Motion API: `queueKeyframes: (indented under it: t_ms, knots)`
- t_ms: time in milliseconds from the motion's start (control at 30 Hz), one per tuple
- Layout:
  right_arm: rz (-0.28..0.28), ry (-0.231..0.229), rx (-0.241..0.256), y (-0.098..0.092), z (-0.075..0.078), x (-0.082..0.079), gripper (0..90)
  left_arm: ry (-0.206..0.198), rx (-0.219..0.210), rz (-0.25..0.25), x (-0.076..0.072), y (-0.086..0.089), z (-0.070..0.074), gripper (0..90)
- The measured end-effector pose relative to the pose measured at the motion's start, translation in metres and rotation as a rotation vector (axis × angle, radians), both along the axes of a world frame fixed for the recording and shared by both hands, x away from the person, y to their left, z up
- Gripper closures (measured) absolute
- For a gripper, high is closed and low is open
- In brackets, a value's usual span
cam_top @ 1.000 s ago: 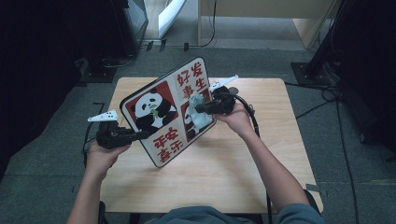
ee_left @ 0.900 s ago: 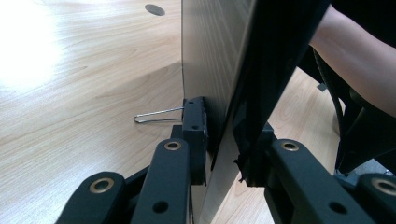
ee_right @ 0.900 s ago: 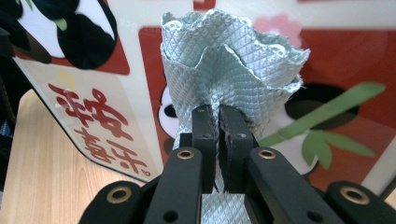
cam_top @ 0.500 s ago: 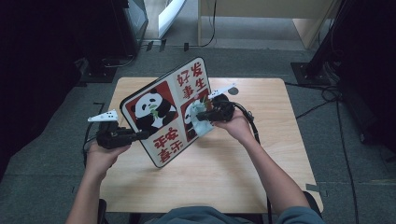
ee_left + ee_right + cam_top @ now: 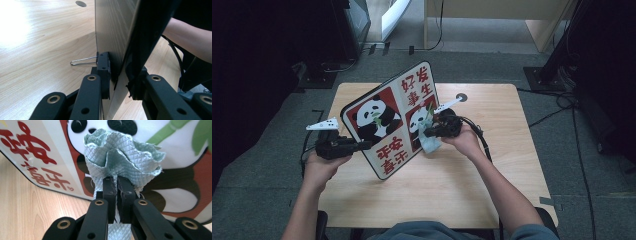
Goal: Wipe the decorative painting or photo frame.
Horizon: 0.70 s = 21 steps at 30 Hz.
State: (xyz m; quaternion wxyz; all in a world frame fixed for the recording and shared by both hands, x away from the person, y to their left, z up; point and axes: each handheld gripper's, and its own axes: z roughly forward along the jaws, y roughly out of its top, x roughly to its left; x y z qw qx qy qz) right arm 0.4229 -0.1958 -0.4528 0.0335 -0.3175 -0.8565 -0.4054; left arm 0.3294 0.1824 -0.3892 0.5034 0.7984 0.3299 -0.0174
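Vs 0.5 s ago: right gripper (image 5: 435,131) w/ its cloth sits lower on the board face, now over the small panda panel toward the frame centre; left gripper (image 5: 362,145) and board tilt unchanged.

Writing: the rounded-corner rectangular glossy sign board with red-and-white panda panels (image 5: 389,120) carries red Chinese characters. Top right panel reads 好事发生; bottom panel reads 平安喜乐. The right gripper view shows part of the bottom text at upper left, large red strokes on white w/ black border.

Materials: board face smooth, printed, reflective; back side plain pale wood-grain in the left gripper view, w/ a thin wire clip beside the jaw. The pale blue-green quilted diamond-pattern wiping cloth (image 5: 120,157) is bunched into ruffled folds. The light wood-grain table (image 5: 492,190) is matt, w/ a round cable hole at upper right.

Tools: left jaws narrow, clamped on board's lower left edge, board held up tilted, centre-left of the high view. Right jaws nearly together, pinching cloth, which presses on board face.
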Motion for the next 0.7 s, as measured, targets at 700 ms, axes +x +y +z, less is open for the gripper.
queueKeyframes:
  t_ms: [700]
  knots:
    - [0.024,0.036,-0.007,-0.002,-0.007,-0.003,86.9,0.008,-0.005,0.007,0.000,0.000,0.000,75.3]
